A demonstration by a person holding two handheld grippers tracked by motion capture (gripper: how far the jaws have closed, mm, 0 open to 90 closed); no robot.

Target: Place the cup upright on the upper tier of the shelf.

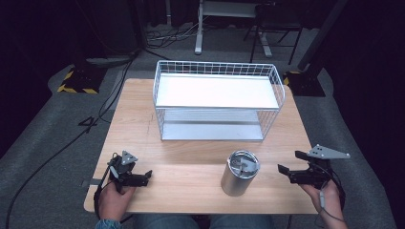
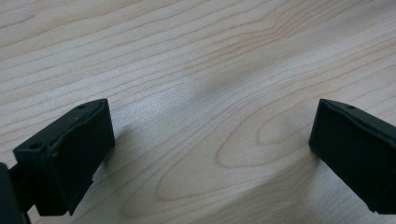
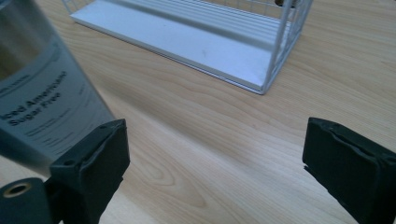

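Steel cylindrical can [image 1: 240,172] btwn open fingers, grainy wood table [image 1: 191,176].

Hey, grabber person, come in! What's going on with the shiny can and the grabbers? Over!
Left gripper open, empty, low over the table. Right gripper open, empty, beside the can, not touching. Can upright, in front of wire shelf. Nothing between.

Left hand-held gripper [image 1: 142,177], lower left of the high view: black body, small grey three-cornered plate on top, black cable looping at the hand. Right hand-held gripper [image 1: 289,162], lower right: black, larger grey plate, black cable. Jaw pads black with small screw holes. Blue denim cuff [image 1: 107,224] at bottom left.
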